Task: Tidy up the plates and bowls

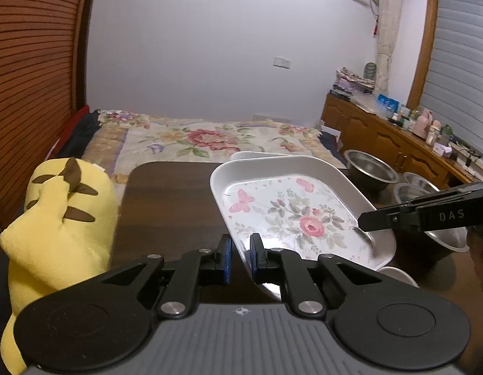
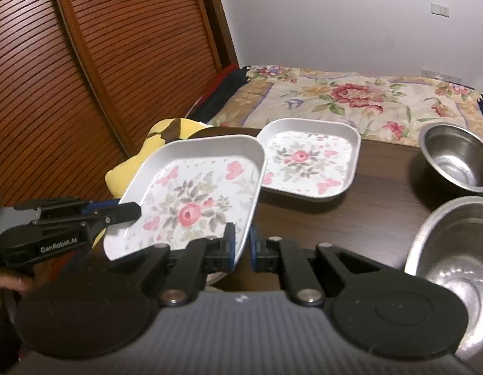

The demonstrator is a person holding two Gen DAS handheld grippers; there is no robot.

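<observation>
A square white plate with a pink floral print (image 1: pixel 291 215) (image 2: pixel 194 200) is held tilted above the dark wooden table (image 1: pixel 166 206). My left gripper (image 1: pixel 241 257) is shut on its near-left rim. My right gripper (image 2: pixel 242 247) is shut on its opposite rim; it also shows in the left wrist view (image 1: pixel 366 222). My left gripper also shows in the right wrist view (image 2: pixel 133 211). A second matching floral plate (image 2: pixel 310 159) lies flat on the table behind. Steel bowls (image 2: pixel 457 162) (image 2: pixel 460 250) stand at the right.
A yellow plush toy (image 1: pixel 57 228) sits at the table's left edge. A bed with a floral cover (image 2: pixel 360 100) lies beyond the table. A wooden louvred wardrobe (image 2: pixel 85 78) is at the left. A cluttered wooden cabinet (image 1: pixel 398 137) runs along the right wall.
</observation>
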